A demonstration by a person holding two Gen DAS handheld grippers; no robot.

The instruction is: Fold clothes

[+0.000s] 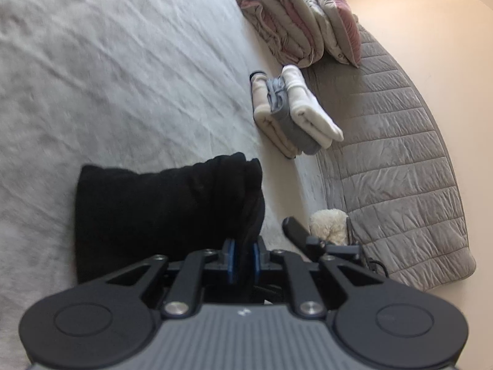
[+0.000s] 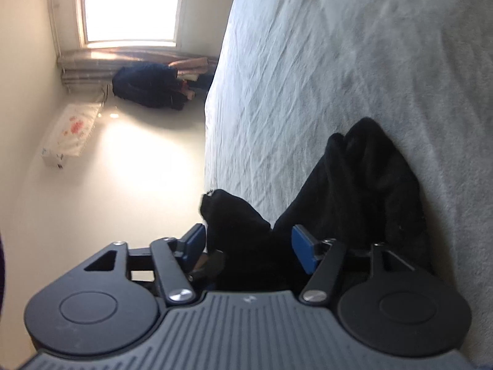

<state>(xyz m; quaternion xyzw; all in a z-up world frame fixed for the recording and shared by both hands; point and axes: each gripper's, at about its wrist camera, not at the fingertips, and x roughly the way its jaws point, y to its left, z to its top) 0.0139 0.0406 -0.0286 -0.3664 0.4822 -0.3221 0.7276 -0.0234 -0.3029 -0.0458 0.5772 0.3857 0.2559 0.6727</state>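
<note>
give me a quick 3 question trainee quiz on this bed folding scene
1. True or false: the left claw is pinching the black garment.
2. Are the right claw pads pressing the garment, or standing apart?
3. The small folded stack by the headboard holds: A) one grey piece between pale ones, B) only black pieces.

Key: 1 true; 2 standing apart, cloth between them; 3 A.

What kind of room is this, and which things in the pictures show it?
Most likely a bedroom. The work surface is a bed with a wrinkled white sheet; folded quilts and a pillow lie against a padded grey headboard, and a window lights the far wall.
</note>
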